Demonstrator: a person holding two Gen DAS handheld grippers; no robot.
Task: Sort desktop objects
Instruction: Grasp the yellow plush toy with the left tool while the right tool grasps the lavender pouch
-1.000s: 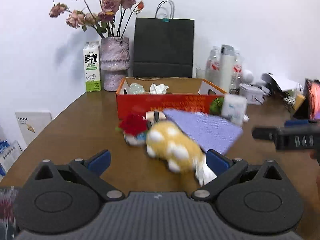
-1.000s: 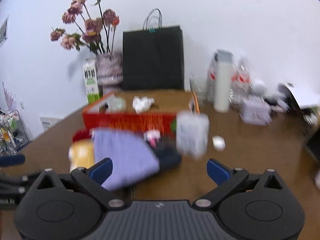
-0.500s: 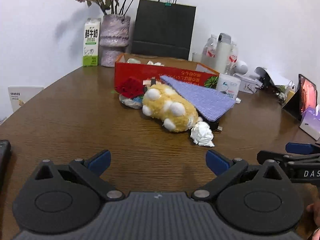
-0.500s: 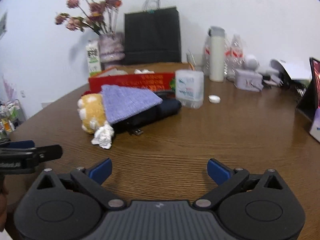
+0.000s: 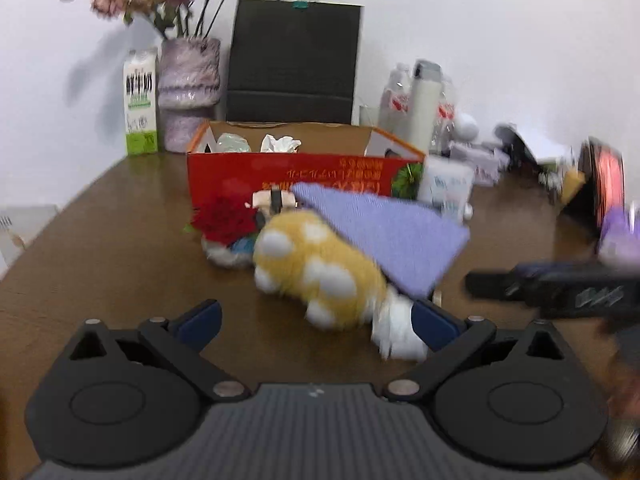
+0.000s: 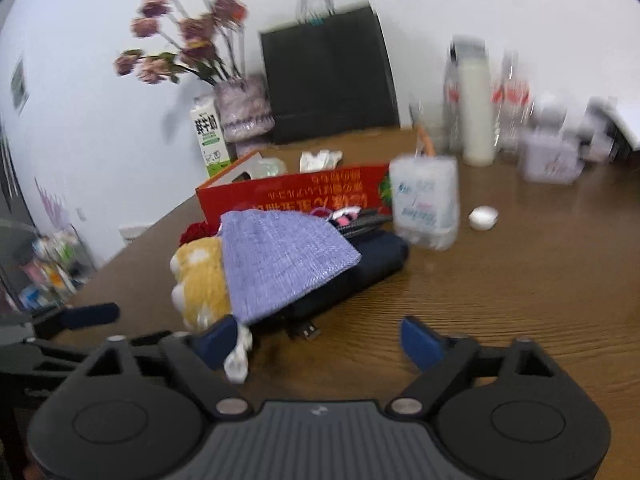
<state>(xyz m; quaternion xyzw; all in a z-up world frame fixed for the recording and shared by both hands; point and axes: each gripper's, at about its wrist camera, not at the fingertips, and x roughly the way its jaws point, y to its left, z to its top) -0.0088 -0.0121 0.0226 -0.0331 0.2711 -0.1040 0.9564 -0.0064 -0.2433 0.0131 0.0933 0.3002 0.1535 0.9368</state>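
- Table [image 5: 120, 240]: brown wood; your clutter lies mid-table.
- Box [image 5: 248, 168]: red, open-topped, behind the pile.
- Cloth [image 5: 392, 236]: purple, draped over the plush and a dark pouch [image 6: 372, 268].
- Plush [image 5: 320, 268]: yellow, white-spotted, just ahead of your left gripper [image 5: 316, 320], whose jaws stand released, empty.
- Tissue [image 5: 396, 332]: crumpled, beside the plush.
- Right gripper [image 6: 320, 340]: your jaws are closing, nothing grasped.

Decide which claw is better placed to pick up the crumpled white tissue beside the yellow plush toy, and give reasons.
Probably the right claw: the crumpled white tissue touches its near finger, its jaws closing but empty. The left claw is open, with the tissue at its far edge, behind the yellow plush toy.
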